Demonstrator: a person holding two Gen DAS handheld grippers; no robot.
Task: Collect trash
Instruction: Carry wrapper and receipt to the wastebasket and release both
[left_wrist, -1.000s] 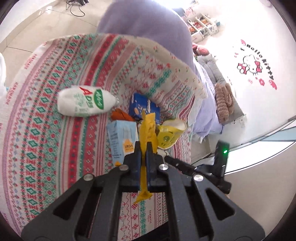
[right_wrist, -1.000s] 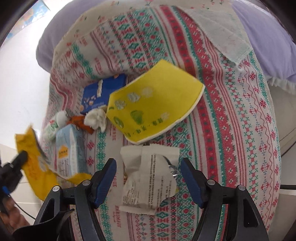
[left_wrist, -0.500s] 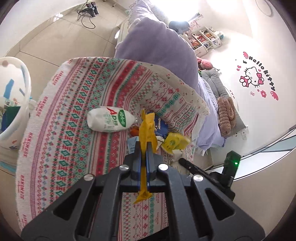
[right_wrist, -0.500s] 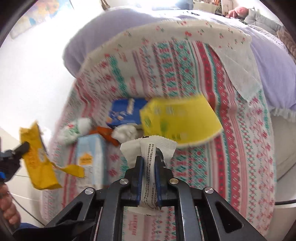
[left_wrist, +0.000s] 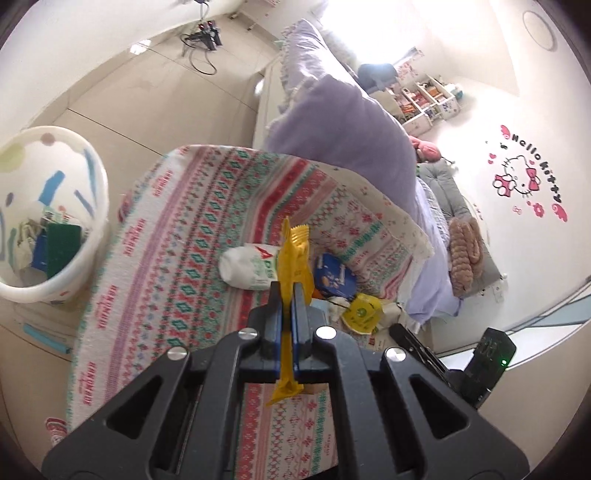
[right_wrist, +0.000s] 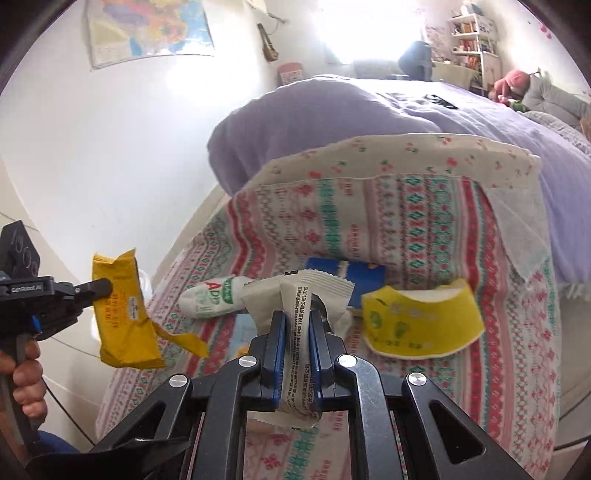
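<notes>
Far to the left of your left jaws sits a white trash bin (left_wrist: 55, 225) on the floor. It has colored marks on its wall and some trash already inside it. It stands just beside the edge of the patterned blanket (left_wrist: 177, 258).

Your left gripper (left_wrist: 287, 295) has its jaws squeezed tight on a yellow wrapper (left_wrist: 291, 258). The wrapper sticks up past the jaw tips, and a small torn end hangs out below them. It is lifted off the blanket. From the right wrist view you can see the same yellow wrapper (right_wrist: 123, 314) held out in the air, off to the left of your right jaws, with your left hand (right_wrist: 26, 384) on the handle.

Just past the left jaw tips, a white bottle (left_wrist: 251, 267) with red and green letters lies on its side on the blanket. To the right of the tips lies a blue packet (left_wrist: 334, 275). Below that, near the right jaw, is a yellow paper cup (left_wrist: 362, 312), squashed flat.

Your right gripper (right_wrist: 297, 328) has its jaws clamped on a white wrapper (right_wrist: 299, 295) with black print. The wrapper pokes up above the jaws and hangs out under them too.

Behind the right jaws, a bit to the left, lies the white bottle. Straight behind is the blue packet. Just to the right of the right jaws lies the yellow paper cup. Further back is a purple quilt (right_wrist: 332, 114).
</notes>
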